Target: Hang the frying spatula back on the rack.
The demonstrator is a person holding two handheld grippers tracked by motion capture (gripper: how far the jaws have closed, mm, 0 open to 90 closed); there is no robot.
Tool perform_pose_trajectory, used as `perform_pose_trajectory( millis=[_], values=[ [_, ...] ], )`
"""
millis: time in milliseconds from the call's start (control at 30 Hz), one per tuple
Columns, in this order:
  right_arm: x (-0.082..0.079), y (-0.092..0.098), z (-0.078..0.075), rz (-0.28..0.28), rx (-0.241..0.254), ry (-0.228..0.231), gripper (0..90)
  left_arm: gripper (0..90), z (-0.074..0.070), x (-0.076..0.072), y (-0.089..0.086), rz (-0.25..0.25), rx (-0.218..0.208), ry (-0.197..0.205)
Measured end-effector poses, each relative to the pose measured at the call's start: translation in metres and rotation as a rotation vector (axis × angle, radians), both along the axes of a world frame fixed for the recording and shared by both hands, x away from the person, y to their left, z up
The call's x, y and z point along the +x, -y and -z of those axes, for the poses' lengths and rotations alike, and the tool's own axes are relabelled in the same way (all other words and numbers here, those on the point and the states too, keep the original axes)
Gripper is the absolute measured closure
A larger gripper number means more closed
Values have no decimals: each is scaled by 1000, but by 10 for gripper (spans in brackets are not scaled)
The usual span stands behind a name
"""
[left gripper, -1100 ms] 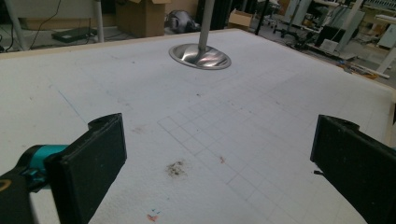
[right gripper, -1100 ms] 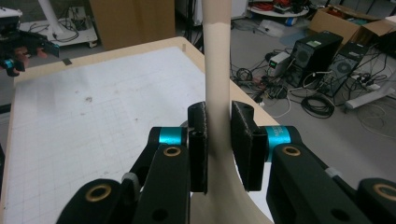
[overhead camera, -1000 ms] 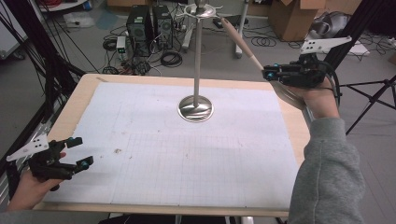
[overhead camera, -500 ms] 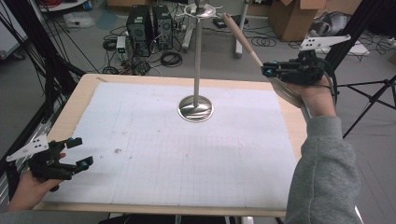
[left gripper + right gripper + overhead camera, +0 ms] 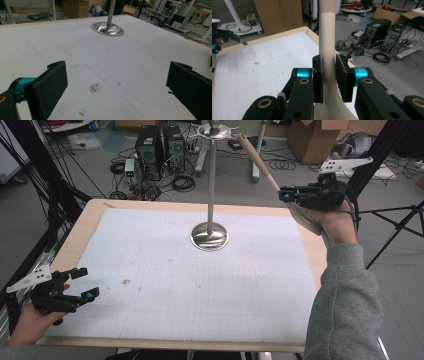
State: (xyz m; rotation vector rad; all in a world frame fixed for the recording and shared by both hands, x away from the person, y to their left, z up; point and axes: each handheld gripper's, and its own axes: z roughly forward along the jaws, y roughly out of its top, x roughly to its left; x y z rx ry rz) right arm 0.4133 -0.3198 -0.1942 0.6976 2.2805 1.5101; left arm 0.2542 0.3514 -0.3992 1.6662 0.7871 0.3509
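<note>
While the right gripper [image 5: 300, 195] has its jaws clenched on the neck of a beige spatula with a wooden handle [image 5: 260, 162], raised beside the tall steel hook stand [image 5: 212, 175], the hanging step seems in hand; next, its handle end must meet a top hook. The left gripper [image 5: 75, 287] rests with jaws released, low over the surface [image 5: 165, 270].

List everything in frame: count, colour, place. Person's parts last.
metal stand: 1, silver, round base at table centre-back, pole upright, hooks at top
spatula: 1, beige with wooden handle end, raised at the table's right rear edge, handle pointing toward the stand's top hooks
table: 1, light wood rim, white grid sheet on top
computer towers: 2, black, floor behind table
cardboard box: 1, brown, floor back right
left gripper: 1, black with teal accents, front left corner, fingers wide apart, nothing between
right gripper: 1, black, fingers clamped on the spatula's neck
sleeve: 1, grey, right edge
</note>
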Motion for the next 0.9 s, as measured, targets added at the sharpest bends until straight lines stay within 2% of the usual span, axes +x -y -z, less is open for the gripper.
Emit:
perform_pose_trajectory(
  millis=[200,900],
  values=[
    [3,-2,2,0,-3,-5,774,41,-1,-1,-3,-13,-8,4],
    [10,-12,9,-8,17,-22,774,41,0,-1,-3,-12,7,-1]
  ],
)
